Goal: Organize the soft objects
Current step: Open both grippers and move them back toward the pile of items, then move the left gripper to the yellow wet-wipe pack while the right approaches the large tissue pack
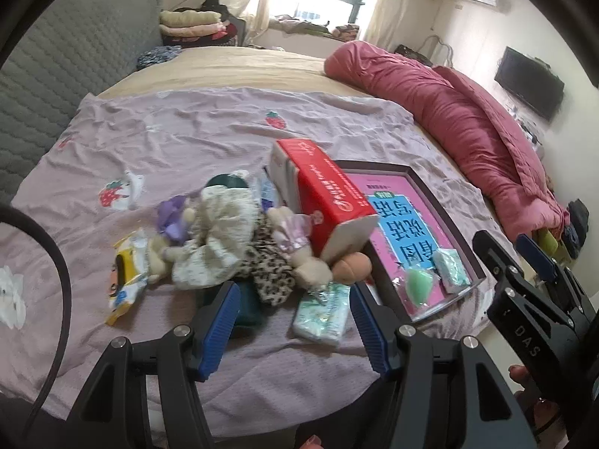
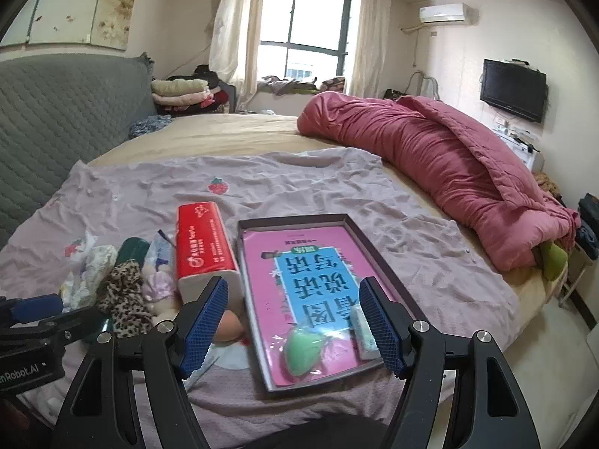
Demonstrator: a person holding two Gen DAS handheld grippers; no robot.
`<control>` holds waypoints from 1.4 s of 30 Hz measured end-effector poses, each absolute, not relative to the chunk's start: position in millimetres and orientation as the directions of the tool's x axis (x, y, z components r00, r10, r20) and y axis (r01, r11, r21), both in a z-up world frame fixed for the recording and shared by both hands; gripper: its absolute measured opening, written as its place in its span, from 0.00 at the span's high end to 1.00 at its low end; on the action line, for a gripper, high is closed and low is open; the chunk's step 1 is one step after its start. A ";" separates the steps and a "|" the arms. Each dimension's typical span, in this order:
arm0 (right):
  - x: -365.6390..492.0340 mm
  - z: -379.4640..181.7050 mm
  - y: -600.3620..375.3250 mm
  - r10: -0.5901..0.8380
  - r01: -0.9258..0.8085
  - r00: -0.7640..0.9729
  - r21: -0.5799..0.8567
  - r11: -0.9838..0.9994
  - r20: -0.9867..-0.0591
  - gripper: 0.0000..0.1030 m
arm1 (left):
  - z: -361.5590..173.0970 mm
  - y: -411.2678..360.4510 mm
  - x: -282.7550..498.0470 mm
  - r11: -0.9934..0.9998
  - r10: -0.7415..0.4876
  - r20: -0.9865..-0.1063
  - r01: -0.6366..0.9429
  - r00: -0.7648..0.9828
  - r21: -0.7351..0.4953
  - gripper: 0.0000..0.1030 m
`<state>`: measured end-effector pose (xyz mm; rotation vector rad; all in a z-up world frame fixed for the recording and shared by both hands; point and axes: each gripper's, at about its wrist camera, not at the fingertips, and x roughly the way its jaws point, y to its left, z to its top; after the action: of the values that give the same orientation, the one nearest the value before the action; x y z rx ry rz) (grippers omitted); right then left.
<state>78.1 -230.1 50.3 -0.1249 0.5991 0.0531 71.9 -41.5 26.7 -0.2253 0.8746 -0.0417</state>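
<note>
While both the left gripper (image 1: 294, 321) and right gripper (image 2: 294, 323) hang spread wide, gripping nothing, bare mauve strawberry-print sheet (image 2: 299, 187) stretches beyond the dark-rimmed shallow tray (image 2: 378, 239); soft clutter crowds its left edge.

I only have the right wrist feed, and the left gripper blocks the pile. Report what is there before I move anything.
Observer: The left gripper is open and holds nothing.
Operator: Name what lies at the pile's left end.
Observer: A yellow packet lies on the lilac sheet, left of the cream scrunchie.
Operator: Now tell me what is nearest the left fingers.
Observer: A pale green tissue pack lies on the sheet just ahead of them, in front of the leopard-print scrunchie.
</note>
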 end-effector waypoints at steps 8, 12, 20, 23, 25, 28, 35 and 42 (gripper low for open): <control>75.1 53.5 -211.8 0.045 -0.128 0.820 -0.106 0.986 -0.570 0.28 | 24.5 -10.7 61.1 0.967 -0.111 -0.759 -0.107 0.641 -0.232 0.41; 74.6 56.1 -203.1 0.069 -0.152 0.813 -0.097 0.984 -0.578 0.28 | 29.1 3.8 53.0 0.962 -0.106 -0.751 -0.124 0.651 -0.243 0.41; 70.4 65.6 -185.3 0.140 -0.206 0.804 -0.050 0.977 -0.578 0.28 | 35.2 24.2 39.1 0.966 -0.049 -0.746 -0.160 0.664 -0.205 0.41; 69.7 65.1 -178.8 0.166 -0.229 0.792 -0.034 0.973 -0.587 0.28 | 35.6 29.8 35.7 0.965 -0.037 -0.746 -0.171 0.665 -0.200 0.41; 70.0 62.6 -175.2 0.176 -0.242 0.785 -0.033 0.970 -0.594 0.28 | 34.4 33.9 34.1 0.965 -0.032 -0.748 -0.175 0.663 -0.197 0.41; 71.8 56.1 -172.9 0.184 -0.252 0.769 -0.026 0.967 -0.613 0.28 | 30.4 42.8 32.2 0.963 -0.024 -0.751 -0.186 0.660 -0.194 0.41; 80.1 35.1 -174.7 0.185 -0.251 0.725 -0.005 0.968 -0.664 0.28 | 10.5 74.6 26.5 0.950 0.015 -0.777 -0.251 0.629 -0.185 0.41; 85.3 12.3 -171.0 0.188 -0.264 0.677 0.003 0.964 -0.711 0.28 | -4.8 105.1 22.8 0.926 0.026 -0.791 -0.314 0.611 -0.212 0.41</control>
<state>85.3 -171.0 12.3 -0.1027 0.7870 0.2549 22.8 105.1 -4.8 -0.3481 0.8967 0.2006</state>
